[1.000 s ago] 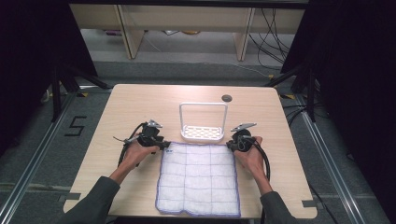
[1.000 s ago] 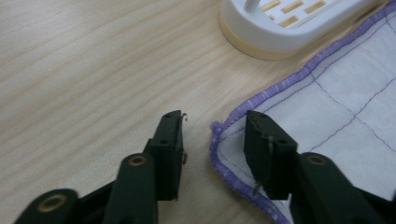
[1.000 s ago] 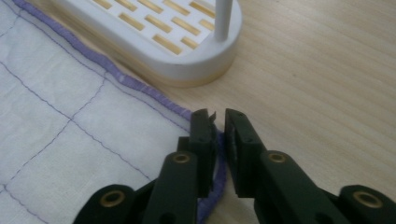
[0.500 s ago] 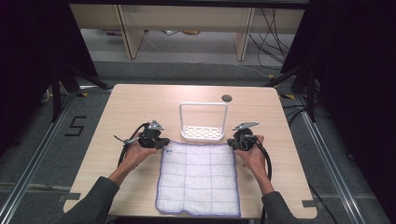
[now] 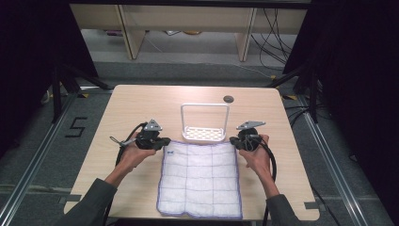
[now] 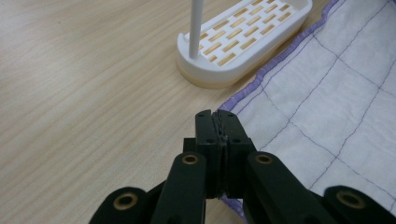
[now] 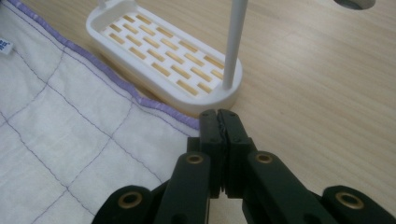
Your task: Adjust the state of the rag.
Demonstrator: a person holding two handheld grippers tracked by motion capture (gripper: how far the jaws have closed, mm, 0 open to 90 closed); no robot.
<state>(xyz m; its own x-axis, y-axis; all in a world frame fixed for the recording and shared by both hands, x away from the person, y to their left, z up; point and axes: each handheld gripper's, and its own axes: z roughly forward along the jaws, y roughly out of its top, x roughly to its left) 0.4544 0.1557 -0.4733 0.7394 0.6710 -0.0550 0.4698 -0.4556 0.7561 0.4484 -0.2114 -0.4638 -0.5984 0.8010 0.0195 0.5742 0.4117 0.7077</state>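
Where claws pinch, white quilted cloth [image 5: 201, 178] (purple-edged), flat

Bare surface [image 5: 141, 101] lies wide open beyond and outside my left gripper [image 5: 162, 142] and right gripper [image 5: 234, 141]. Between them the white rack [image 5: 204, 133] stands just past the cloth [image 5: 200, 179], its upright handle blocking the middle lane.
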